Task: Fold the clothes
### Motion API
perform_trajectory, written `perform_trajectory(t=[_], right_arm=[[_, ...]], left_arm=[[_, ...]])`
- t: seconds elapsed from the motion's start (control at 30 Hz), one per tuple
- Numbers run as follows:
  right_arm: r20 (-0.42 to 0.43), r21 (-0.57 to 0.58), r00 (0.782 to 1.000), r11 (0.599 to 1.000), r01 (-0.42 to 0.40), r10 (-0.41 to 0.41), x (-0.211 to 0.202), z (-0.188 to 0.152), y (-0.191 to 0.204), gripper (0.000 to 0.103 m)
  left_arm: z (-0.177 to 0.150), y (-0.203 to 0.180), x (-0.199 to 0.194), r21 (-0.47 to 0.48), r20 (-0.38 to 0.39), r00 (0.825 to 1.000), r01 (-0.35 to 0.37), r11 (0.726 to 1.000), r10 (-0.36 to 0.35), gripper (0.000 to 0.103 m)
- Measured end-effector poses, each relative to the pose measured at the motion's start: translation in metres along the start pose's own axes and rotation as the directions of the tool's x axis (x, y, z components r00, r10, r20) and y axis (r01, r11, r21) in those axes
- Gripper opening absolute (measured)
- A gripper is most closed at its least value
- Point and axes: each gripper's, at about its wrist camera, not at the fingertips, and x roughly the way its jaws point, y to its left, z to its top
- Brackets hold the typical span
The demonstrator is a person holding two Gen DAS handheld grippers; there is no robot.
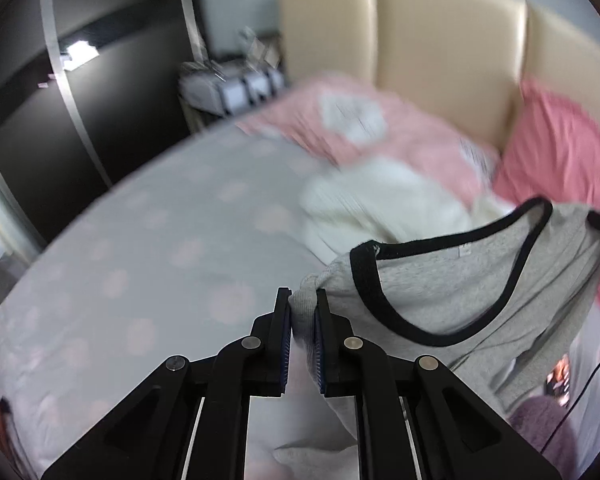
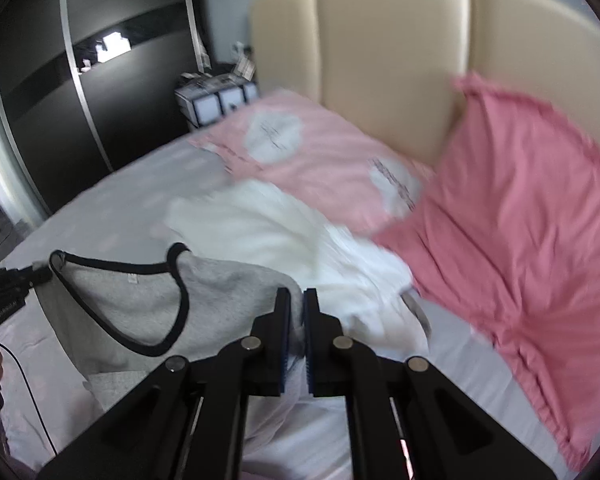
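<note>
Both grippers have the grey marl T-shirt with the black-trimmed neckline [image 1: 452, 292] and it hangs between them above the grey dotted bedsheet [image 1: 148, 248]. The left gripper [image 1: 303, 312] is clamped on a bunch of shoulder fabric, its blue pads squeezing the cloth. The right gripper [image 2: 296, 312] is pinched tight on the opposite shoulder, grey fabric caught between its pads. From the left wrist view the shirt stretches out toward three o'clock; from the right wrist view it runs toward nine o'clock, neckline sagging open between the two holds.

Behind it, at twelve o'clock, sits a crumpled white garment [image 2: 284, 240], with a pink pillow [image 2: 320, 160] and a rose-pink cloth [image 2: 520, 208] beyond.

This looks like the pick-up-and-spread step. Next move, I'd judge: pull the shoulders level and taut, then lay the shirt flat on open sheet, clear of the white pile.
</note>
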Motion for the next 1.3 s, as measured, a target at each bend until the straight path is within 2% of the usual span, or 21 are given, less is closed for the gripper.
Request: perform_trajectory(t=[0.07,0.13,0.27,0.33,0.53,0.6,0.73,0.9,1.1,1.23,1.3], right_arm=[[0.061,-0.047,0.997,0.998,-0.037,0.040,-0.028,0.016,0.027,0.006],[0.118,-0.094,0.989,0.993,-0.075,0.086,-0.056,0.030,0.054,0.006],[0.217,-0.178,0.959,0.973,-0.145,0.182,-0.110,0.048,0.110,0.006],[0.262,-0.200,0.941,0.966,-0.163,0.214,-0.134,0.055,0.132,0.006],[0.354,-0.264,0.890,0.944,-0.200,0.288,-0.187,0.066,0.181,0.006],[0.369,-0.283,0.878,0.937,-0.205,0.304,-0.198,0.067,0.194,0.006],[0.400,-0.291,0.860,0.933,-0.210,0.318,-0.215,0.065,0.207,0.006],[0.454,-0.284,0.826,0.933,-0.222,0.334,-0.245,0.047,0.198,0.006],[0.524,-0.271,0.775,0.932,-0.241,0.353,-0.286,0.023,0.176,0.006],[0.577,-0.257,0.736,0.934,-0.247,0.353,-0.306,0.014,0.165,0.006],[0.585,-0.262,0.729,0.934,-0.245,0.355,-0.309,0.012,0.166,0.006]], left_arm=[[0.004,0.022,-0.051,-0.042,0.076,0.996,-0.047,0.998,0.050,0.010],[0.005,0.037,-0.095,-0.074,0.144,0.984,-0.098,0.992,0.108,0.009],[-0.002,0.067,-0.192,-0.170,0.264,0.937,-0.187,0.968,0.227,0.008],[-0.012,0.081,-0.237,-0.221,0.311,0.906,-0.226,0.949,0.288,0.008],[-0.043,0.106,-0.324,-0.310,0.396,0.832,-0.277,0.909,0.388,0.008],[-0.050,0.109,-0.344,-0.324,0.412,0.812,-0.294,0.899,0.414,0.008],[-0.063,0.113,-0.367,-0.339,0.432,0.786,-0.314,0.887,0.443,0.008],[-0.094,0.111,-0.400,-0.352,0.481,0.752,-0.307,0.884,0.452,0.008],[-0.125,0.093,-0.432,-0.360,0.551,0.704,-0.284,0.889,0.448,0.008],[-0.136,0.082,-0.447,-0.343,0.573,0.692,-0.284,0.895,0.439,0.008],[-0.137,0.080,-0.448,-0.344,0.574,0.691,-0.282,0.895,0.439,0.008]])
